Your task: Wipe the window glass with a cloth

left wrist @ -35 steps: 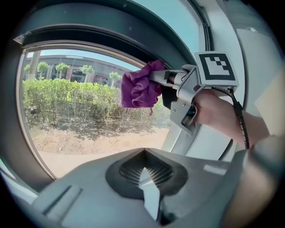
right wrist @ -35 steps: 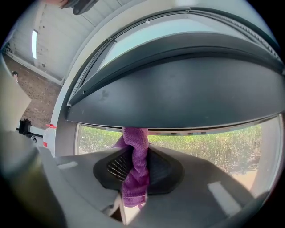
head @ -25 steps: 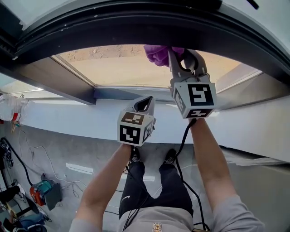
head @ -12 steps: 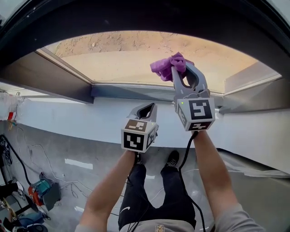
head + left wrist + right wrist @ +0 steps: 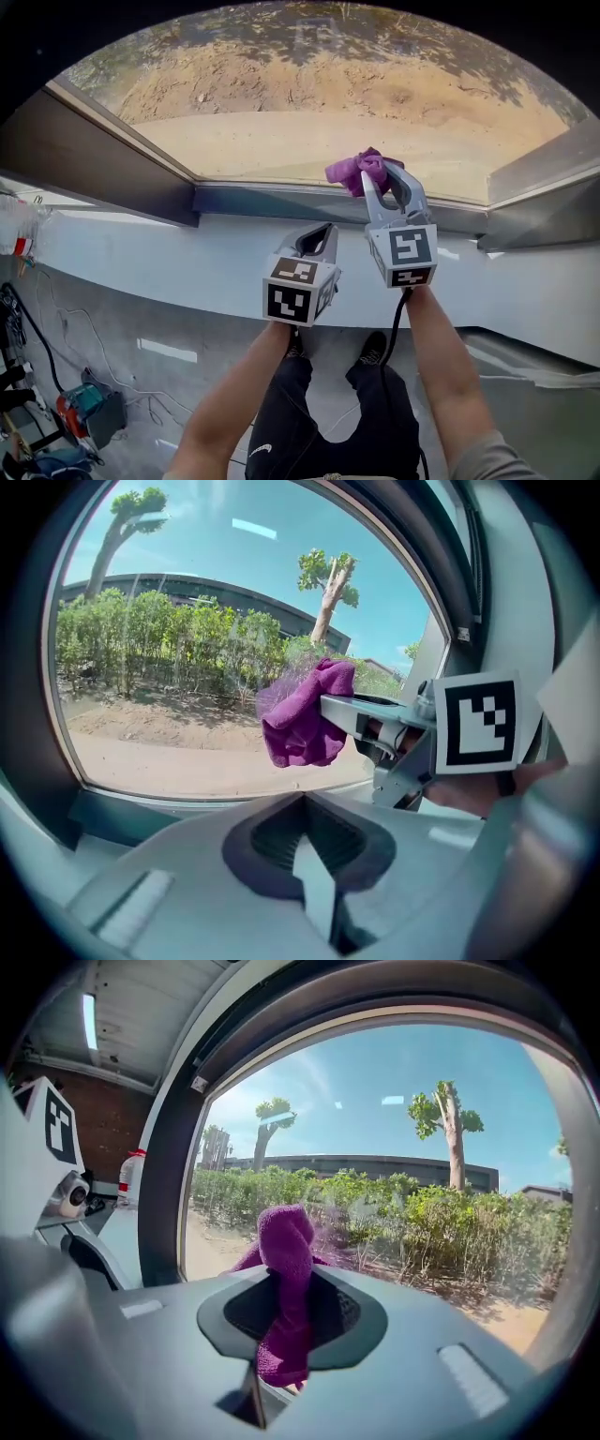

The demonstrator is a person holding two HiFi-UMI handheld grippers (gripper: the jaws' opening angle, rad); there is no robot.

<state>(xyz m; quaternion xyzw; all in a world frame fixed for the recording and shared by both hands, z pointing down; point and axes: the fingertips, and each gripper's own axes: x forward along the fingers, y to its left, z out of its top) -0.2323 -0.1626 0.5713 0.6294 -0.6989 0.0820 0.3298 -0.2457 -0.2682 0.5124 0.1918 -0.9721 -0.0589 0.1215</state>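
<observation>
A bunched purple cloth (image 5: 357,171) (image 5: 304,716) (image 5: 285,1288) is pinched in my right gripper (image 5: 380,175) (image 5: 281,1321), whose jaws are shut on it. The cloth is pressed against the lower part of the window glass (image 5: 309,103) (image 5: 422,1176), just above the bottom frame (image 5: 272,199). My left gripper (image 5: 319,236) (image 5: 302,855) hangs lower and to the left, over the white sill (image 5: 169,258), its jaws shut with nothing between them. In the left gripper view the right gripper (image 5: 356,714) holding the cloth shows from the side.
A dark window post (image 5: 94,159) runs along the left and another frame piece (image 5: 544,202) sits at the right. Below the sill lie cables and tools (image 5: 80,403) on the grey floor. A plastic bottle (image 5: 129,1177) stands on the ledge at left.
My right gripper has carried the cloth down the glass from the top frame to near the bottom frame. The left gripper has stayed by the sill.
</observation>
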